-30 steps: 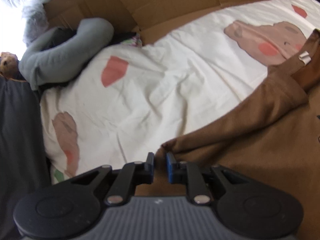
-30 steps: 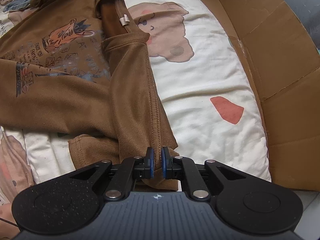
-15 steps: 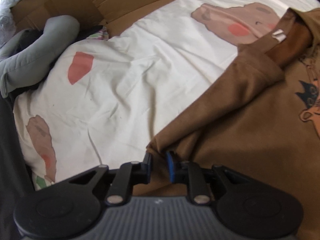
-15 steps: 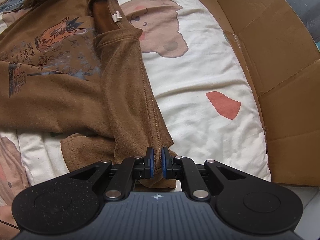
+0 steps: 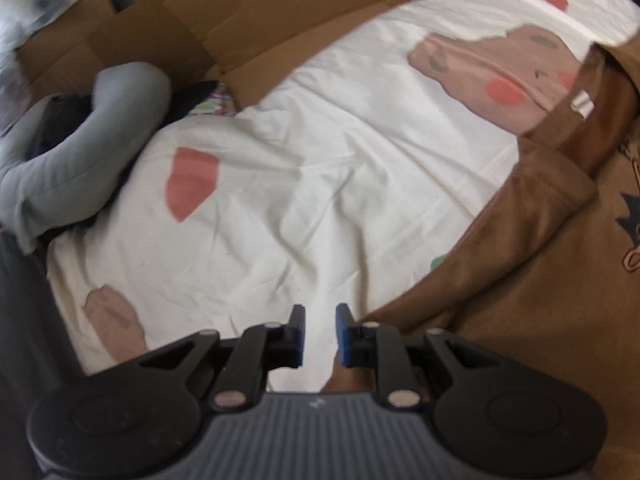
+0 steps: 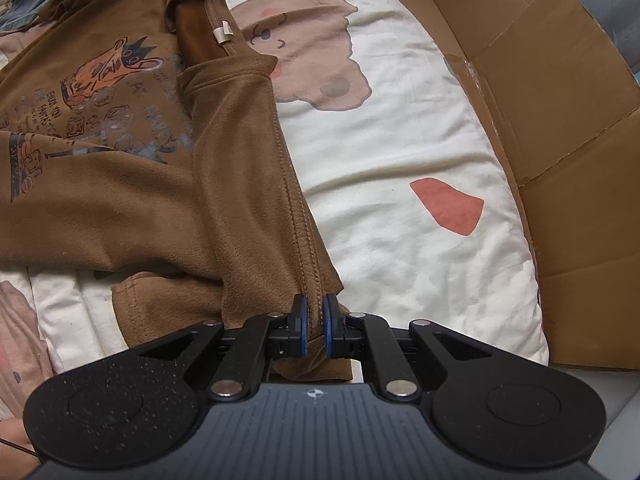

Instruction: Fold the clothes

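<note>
Bed (image 5: pixel 304 184) with a cream bear-print duvet takes up most of both views, the flat soft surface for folding; flattened cardboard (image 6: pixel 560 128) lines its far edge and side, likely just a barrier, not part of the job. Grey pillow (image 5: pixel 76 168) sits off at the duvet's corner in the left view, well clear of the work. Task item is the brown sweatshirt (image 6: pixel 132 184), spread print-side up on the duvet, body wrinkled, neck with its small label toward the far end. One sleeve (image 6: pixel 256 184) lies along the body's edge next to the bare duvet, seam up, running from shoulder down to the near camera; looks like it's being drawn over as the first fold. Right gripper (image 6: pixel 314 330) is pinched nearly closed on that sleeve's lower end, fabric visibly squeezed between the blue pads; the grip sits at the cuff end because that gives control of the whole sleeve length. Left gripper (image 5: pixel 320 334) has a narrow gap with nothing in it, only duvet showing between the pads; the sweatshirt's edge lies just beside its right finger (image 5: pixel 346 336), seemingly not clamped. Left view is motion-blurred. Probably it needs a fresh grab on that edge. Fold is barely begun.
</note>
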A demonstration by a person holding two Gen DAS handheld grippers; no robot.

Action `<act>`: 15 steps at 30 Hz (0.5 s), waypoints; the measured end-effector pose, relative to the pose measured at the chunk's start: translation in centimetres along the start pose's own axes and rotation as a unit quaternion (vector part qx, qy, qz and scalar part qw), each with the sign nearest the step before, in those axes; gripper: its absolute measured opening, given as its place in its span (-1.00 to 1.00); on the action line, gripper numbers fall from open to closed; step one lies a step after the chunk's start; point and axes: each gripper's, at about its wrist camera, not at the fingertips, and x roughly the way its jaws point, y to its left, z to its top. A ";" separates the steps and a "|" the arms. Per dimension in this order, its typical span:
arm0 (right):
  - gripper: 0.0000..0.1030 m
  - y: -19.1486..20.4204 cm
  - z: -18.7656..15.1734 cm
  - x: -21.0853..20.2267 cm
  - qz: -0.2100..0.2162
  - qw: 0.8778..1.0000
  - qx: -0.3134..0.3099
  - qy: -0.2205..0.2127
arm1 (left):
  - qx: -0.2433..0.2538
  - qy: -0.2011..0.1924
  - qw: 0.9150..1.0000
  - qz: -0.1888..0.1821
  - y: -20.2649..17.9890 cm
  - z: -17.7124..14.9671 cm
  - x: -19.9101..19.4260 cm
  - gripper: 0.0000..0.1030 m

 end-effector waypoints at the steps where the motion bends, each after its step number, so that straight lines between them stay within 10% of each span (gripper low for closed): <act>1: -0.88 -0.1 0.0 0.0 0.001 1.000 0.000 0.001 | 0.007 0.004 1.000 -0.002 -0.1 0.1 0.3 -0.65; 15: -0.88 -1.2 0.4 1.1 0.003 1.000 0.006 0.012 | 0.050 0.022 0.997 -0.054 -1.2 -1.2 1.0 -0.68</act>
